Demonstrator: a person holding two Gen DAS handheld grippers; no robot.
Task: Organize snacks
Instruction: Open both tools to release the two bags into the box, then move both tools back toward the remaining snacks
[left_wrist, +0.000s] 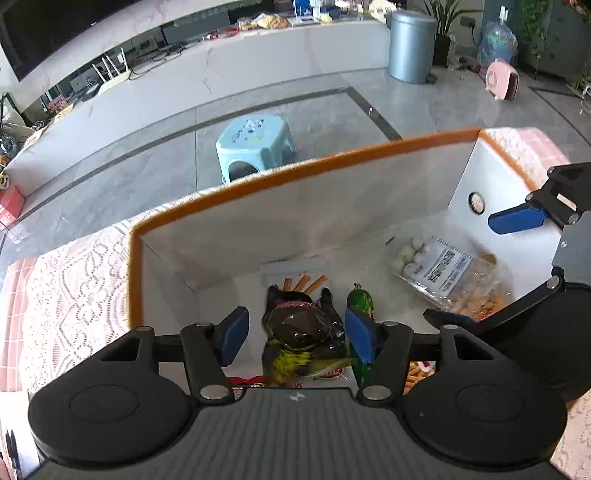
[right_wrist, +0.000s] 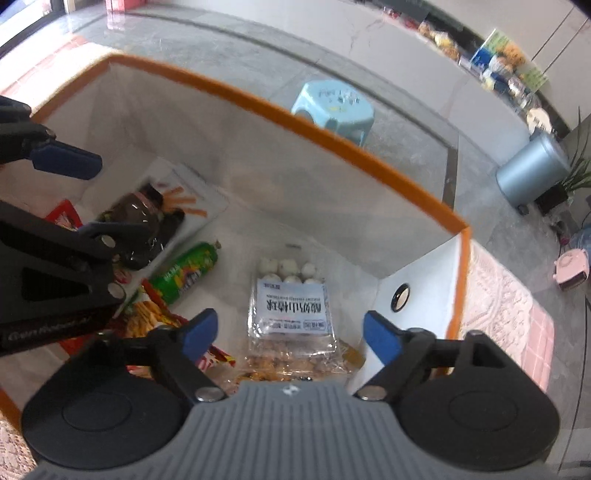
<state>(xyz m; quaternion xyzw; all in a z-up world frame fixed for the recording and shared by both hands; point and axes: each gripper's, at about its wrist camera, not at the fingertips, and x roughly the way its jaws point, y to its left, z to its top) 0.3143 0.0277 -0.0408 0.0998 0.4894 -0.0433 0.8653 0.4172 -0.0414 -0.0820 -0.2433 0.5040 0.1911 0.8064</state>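
**Two grippers spread over a half-filled snack box**

Both tools hang inside the white box (left_wrist: 332, 206) with the orange rim. The left gripper (left_wrist: 295, 334) has its blue pads apart, and the dark wrapped snack (left_wrist: 301, 326) lies on the box floor between them, touched by neither. Just right of it lies the green sausage stick (left_wrist: 362, 302), partly behind the right-hand pad. The right gripper (right_wrist: 290, 330) also stands wide, gripping nothing; the clear bag of white balls (right_wrist: 290, 295) with its printed label rests on the floor below the gap between its fingers. A red packet of fries (right_wrist: 147, 317) lies near that gripper's left pad.
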